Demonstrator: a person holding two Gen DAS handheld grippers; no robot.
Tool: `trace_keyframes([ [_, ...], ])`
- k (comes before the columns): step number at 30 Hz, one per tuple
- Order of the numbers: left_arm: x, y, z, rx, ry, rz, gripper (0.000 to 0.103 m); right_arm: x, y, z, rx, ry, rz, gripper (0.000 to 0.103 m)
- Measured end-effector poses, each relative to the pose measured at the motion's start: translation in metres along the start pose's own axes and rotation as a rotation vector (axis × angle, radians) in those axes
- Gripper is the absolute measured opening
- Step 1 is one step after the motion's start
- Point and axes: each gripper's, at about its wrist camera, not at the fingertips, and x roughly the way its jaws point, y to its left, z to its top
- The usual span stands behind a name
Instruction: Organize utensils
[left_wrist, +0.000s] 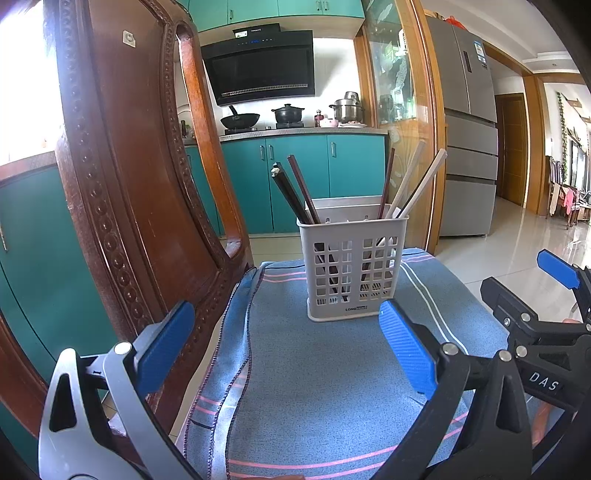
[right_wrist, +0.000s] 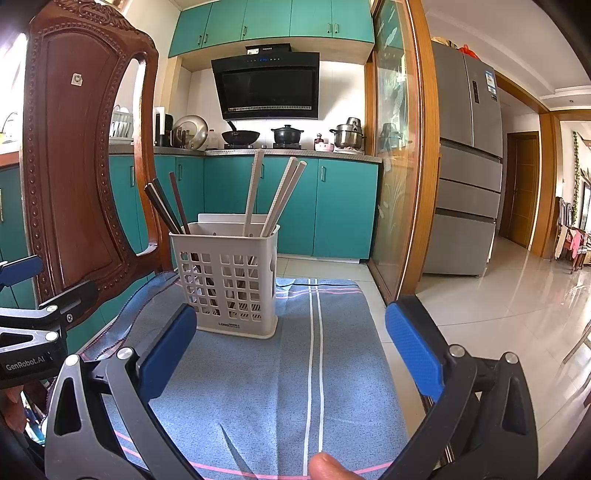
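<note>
A white perforated utensil basket (left_wrist: 352, 273) stands upright on a blue striped cloth (left_wrist: 314, 369); it also shows in the right wrist view (right_wrist: 226, 284). Dark chopsticks (left_wrist: 295, 194) lean left in it and pale chopsticks (left_wrist: 421, 184) lean right, as in the right wrist view, dark (right_wrist: 166, 206) and pale (right_wrist: 275, 195). My left gripper (left_wrist: 288, 347) is open and empty, just short of the basket. My right gripper (right_wrist: 291, 349) is open and empty, near the basket's right front. The right gripper also shows at the right edge of the left wrist view (left_wrist: 546, 295).
A carved wooden chair back (left_wrist: 122, 184) rises close on the left, also in the right wrist view (right_wrist: 81, 166). The cloth (right_wrist: 280, 369) ends at the far and right edges above a tiled floor (right_wrist: 498, 314). Teal kitchen cabinets (left_wrist: 295, 177) and a fridge (left_wrist: 469, 147) stand behind.
</note>
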Motion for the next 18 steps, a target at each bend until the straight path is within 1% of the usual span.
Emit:
trace_keyframes([
  [18,0.0024,0.0018,-0.0001,-0.002,0.008,-0.009,0.100,0.0003,0.0018,-0.0001,-0.001,0.002,0.000,0.100],
])
